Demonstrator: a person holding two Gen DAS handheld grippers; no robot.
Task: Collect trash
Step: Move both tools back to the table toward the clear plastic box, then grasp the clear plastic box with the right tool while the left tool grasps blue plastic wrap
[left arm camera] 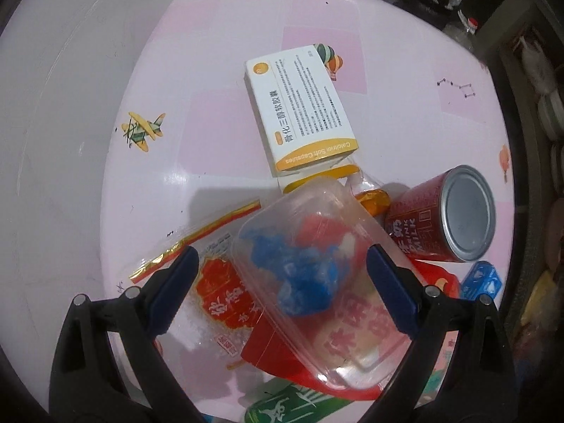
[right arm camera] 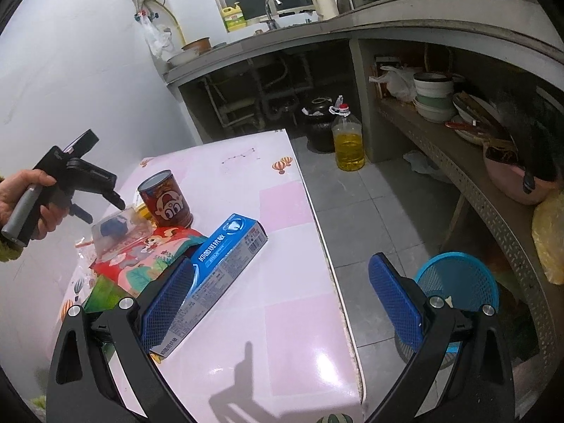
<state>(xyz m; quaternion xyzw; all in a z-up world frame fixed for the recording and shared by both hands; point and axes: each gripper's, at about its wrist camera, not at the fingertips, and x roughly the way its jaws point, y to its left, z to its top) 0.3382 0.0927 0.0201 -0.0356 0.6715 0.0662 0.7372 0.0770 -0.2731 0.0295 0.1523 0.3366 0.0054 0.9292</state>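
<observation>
The left gripper [left arm camera: 282, 275] has its blue fingers [left arm camera: 176, 282] spread wide on either side of a clear plastic tub [left arm camera: 317, 264], with a visible gap on each side, so it holds nothing. The right gripper [right arm camera: 278, 303] is open too, hanging over the near edge of the table [right arm camera: 282, 335]; its left finger [right arm camera: 169, 303] overlaps the near end of a blue toothpaste box [right arm camera: 225, 257] in the picture, but I cannot tell whether it touches it, and the other finger hangs out past the table edge over the floor.

By my reading the collecting has hardly begun. All the trash in view lies on the table, and the blue basket [right arm camera: 458, 282] on the floor, right of the table, looks empty as far as its rim shows, though part of it is hidden behind the right gripper.

The tub is see-through and slightly crumpled, with something blue and something red inside. It lies tilted on a heap of red and clear wrappers [left arm camera: 218, 303]. Just beyond it lies a white and yellow medicine box [left arm camera: 303, 112] with one end flap open. To the right stands a red tin can [left arm camera: 440, 222], near the tub. The toothpaste box lies flat and looks undamaged, nearest the table's right edge and so closest to the basket.
</observation>
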